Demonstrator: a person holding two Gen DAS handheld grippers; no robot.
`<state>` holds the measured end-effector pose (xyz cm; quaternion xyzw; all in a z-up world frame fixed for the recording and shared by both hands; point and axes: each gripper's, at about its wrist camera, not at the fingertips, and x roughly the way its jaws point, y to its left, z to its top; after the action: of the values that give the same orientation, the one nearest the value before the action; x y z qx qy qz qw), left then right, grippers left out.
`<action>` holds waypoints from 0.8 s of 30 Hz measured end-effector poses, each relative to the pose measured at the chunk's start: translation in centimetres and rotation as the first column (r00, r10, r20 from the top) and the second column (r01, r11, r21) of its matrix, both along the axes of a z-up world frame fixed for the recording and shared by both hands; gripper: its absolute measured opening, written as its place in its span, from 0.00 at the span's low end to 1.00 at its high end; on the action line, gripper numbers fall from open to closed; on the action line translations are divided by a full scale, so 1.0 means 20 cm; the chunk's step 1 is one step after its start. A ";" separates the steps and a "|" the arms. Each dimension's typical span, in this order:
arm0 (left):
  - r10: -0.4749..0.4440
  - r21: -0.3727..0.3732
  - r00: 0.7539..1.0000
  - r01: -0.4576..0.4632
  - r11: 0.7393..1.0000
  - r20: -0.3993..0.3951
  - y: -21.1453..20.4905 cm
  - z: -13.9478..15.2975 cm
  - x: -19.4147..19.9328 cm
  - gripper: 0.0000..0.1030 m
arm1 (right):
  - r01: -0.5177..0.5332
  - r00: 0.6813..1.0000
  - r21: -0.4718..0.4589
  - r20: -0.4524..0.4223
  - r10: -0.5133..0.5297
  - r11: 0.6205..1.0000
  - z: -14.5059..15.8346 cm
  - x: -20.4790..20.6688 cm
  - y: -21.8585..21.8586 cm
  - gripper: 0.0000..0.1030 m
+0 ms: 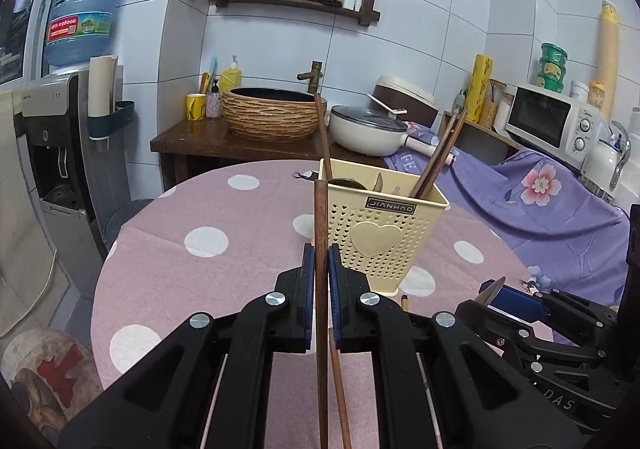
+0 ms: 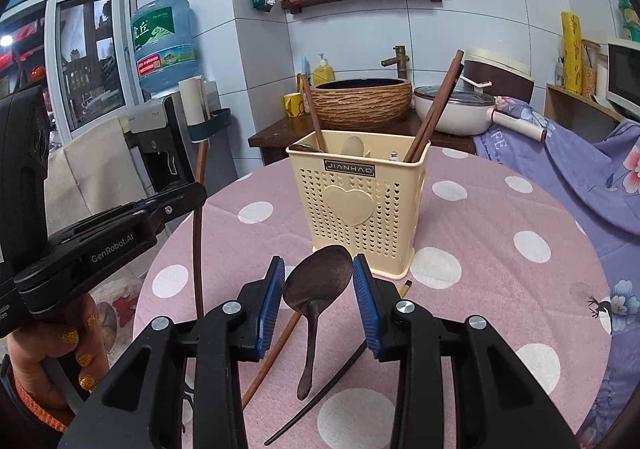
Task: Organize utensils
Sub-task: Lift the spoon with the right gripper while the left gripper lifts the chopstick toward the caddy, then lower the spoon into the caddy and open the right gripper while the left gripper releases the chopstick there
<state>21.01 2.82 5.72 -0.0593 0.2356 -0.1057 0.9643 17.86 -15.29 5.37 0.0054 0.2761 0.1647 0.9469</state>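
White tiled walls (image 1: 420,29) are seen behind a dark wooden shelf (image 1: 296,3) lined with bottles. Below it, a woven-look basin (image 1: 272,113) with a brass tap (image 1: 314,77) is set on a dark wooden stand (image 1: 192,141). A water dispenser (image 1: 52,145) is placed at the left, a white microwave (image 1: 552,117) at the right, and a window (image 2: 88,57) is shown beyond the dispenser.

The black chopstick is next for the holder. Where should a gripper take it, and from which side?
Probably mid-shaft, coming down from above with the jaws across its length. The black chopstick lies flat and diagonal on the tablecloth, is very thin, and tapers to a fine near tip.
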 end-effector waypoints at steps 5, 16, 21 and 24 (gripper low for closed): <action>0.008 -0.011 1.000 -0.007 1.000 0.017 0.01 0.03 -0.01 0.07 | -0.001 1.000 -0.005 0.013 0.002 1.000 0.02 0.00 0.00 0.34; 0.003 -0.016 0.998 -0.002 1.000 0.061 -0.01 0.12 -0.01 0.07 | -0.003 0.999 -0.007 0.043 0.003 1.000 0.09 0.04 -0.02 0.34; -0.008 -0.019 0.998 0.009 1.000 0.070 -0.02 0.18 0.03 0.07 | -0.006 0.999 0.003 0.042 0.006 1.000 0.13 0.09 -0.02 0.34; -0.017 -0.010 0.997 0.018 1.000 0.078 -0.04 0.23 0.07 0.07 | -0.004 0.999 0.007 0.051 0.004 1.000 0.16 0.12 -0.03 0.34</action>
<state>22.36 1.96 10.26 -0.0581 0.1976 -0.1177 0.9714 20.23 -15.79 8.64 0.0039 0.2515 0.1675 0.9532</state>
